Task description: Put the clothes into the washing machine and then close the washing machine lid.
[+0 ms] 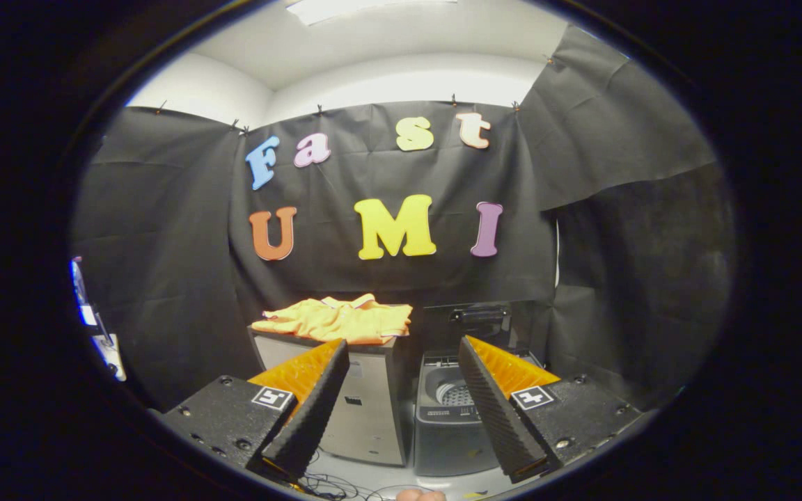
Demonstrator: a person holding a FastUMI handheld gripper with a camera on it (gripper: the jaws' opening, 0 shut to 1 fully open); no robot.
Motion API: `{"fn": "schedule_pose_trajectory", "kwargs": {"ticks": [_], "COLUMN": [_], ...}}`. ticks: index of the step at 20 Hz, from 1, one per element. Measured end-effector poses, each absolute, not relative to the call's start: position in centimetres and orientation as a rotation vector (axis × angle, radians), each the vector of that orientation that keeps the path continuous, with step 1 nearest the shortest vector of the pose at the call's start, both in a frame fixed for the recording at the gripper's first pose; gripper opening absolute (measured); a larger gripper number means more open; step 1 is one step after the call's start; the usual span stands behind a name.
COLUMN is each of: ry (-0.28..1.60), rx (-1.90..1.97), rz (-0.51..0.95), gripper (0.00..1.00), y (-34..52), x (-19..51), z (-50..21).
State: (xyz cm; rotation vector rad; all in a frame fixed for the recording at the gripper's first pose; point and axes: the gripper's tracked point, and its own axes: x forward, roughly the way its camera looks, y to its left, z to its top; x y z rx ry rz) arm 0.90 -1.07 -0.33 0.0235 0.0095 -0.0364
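Observation:
An orange garment [338,320] lies crumpled on top of a grey cabinet [366,410], beyond my left finger. To its right stands a small dark top-loading washing machine [446,424] with its lid [477,319] raised upright at the back, so the drum [455,394] shows. My gripper [401,348] is open, well short of both, with nothing between its fingers. The gap between the fingers frames the cabinet's right side and the washer's left side.
Black cloth walls close in behind and on both sides. Loose cables [331,483] trail on the pale floor in front of the cabinet. Some equipment [98,327] stands at the far left. A fingertip [420,495] of a person shows below the gripper.

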Motion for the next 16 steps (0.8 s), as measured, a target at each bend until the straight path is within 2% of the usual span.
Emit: {"fn": "schedule_pose_trajectory", "kwargs": {"ticks": [10, 16], "ry": [0.021, -0.001], "rx": [0.014, -0.014], "rz": [-0.046, -0.022], "gripper": [0.99, 0.99], "y": [-0.3, 1.5], "x": [2.0, 5.1], "z": [0.6, 3.5]}}
